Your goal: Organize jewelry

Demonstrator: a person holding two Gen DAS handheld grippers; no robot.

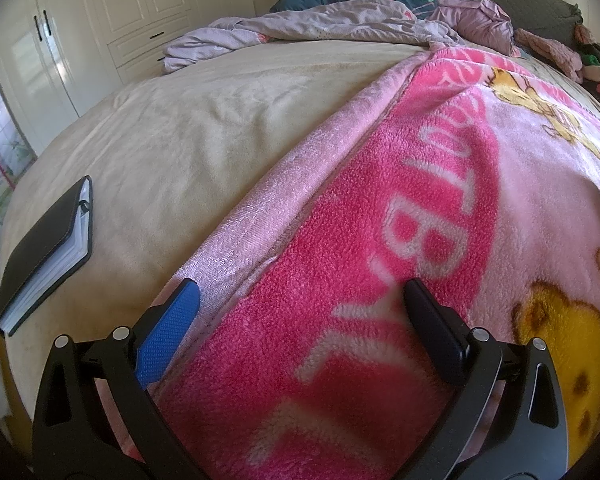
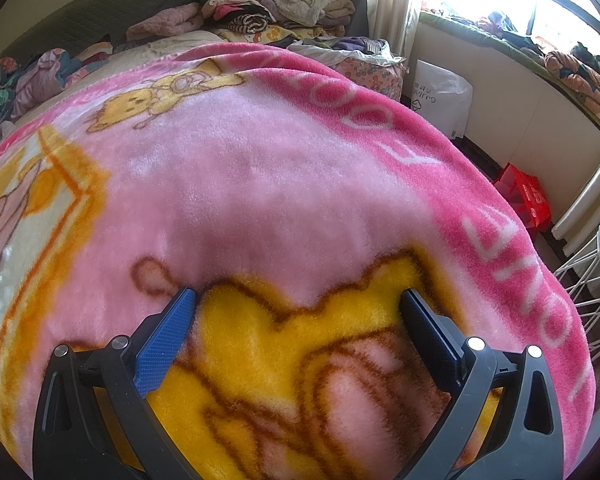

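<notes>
A black ring-binder booklet (image 1: 46, 254) with clear sleeves lies closed on the beige bed sheet (image 1: 204, 136), at the left in the left wrist view. My left gripper (image 1: 302, 294) hovers open just over the pink fleece blanket (image 1: 380, 208), well to the right of the booklet, with nothing between its fingers. In the right wrist view my right gripper (image 2: 298, 300) is open too, low over the yellow bear print of the same blanket (image 2: 260, 168), holding nothing. No loose jewelry shows in either view.
Crumpled bedding (image 1: 340, 24) and piled clothes (image 2: 276, 4) lie at the head of the bed. White wardrobes (image 1: 100, 20) stand to the left. Right of the bed are a white bag (image 2: 440, 96), a red bag (image 2: 528, 196), a wire rack (image 2: 588, 272) and a window sill.
</notes>
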